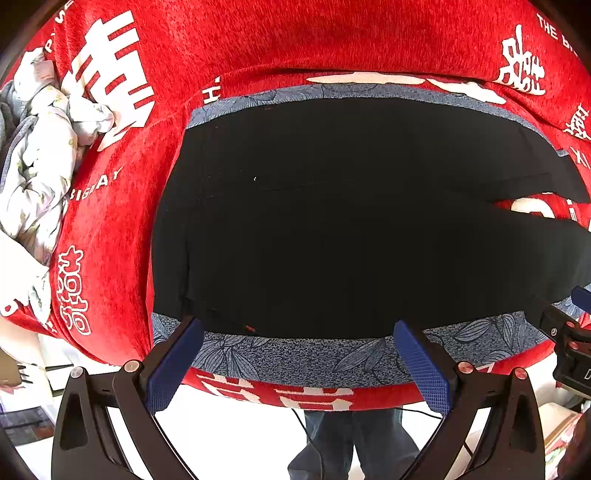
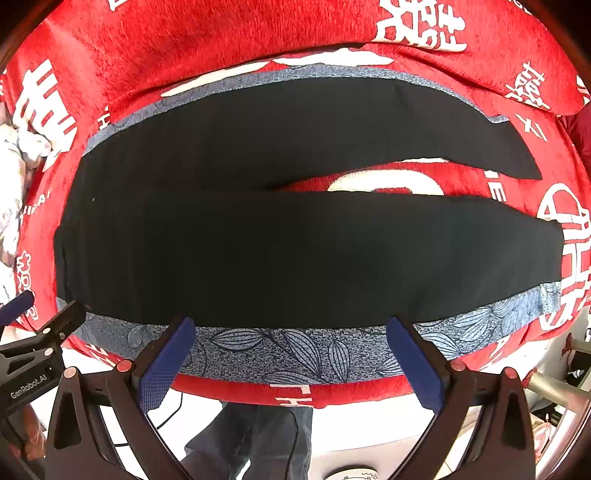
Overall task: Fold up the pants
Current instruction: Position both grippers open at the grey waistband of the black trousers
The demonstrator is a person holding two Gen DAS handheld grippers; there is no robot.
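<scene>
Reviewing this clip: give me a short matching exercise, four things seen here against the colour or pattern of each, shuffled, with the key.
Things:
1. pants
2. cloth under the pants
3. big cover
4. finger pads

Looks:
A. red with white characters
B. plain black
C. solid blue, ribbed
D. grey-blue with leaf print

Pairs: 1-B, 2-D, 3-A, 4-C

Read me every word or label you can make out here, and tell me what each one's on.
"GenRobot.AI": on the left gripper body, seen from the right wrist camera.
"THE": white print on the red blanket.
Large white Chinese characters on the blanket: I can't read them reliably.
The black pants: no text.
</scene>
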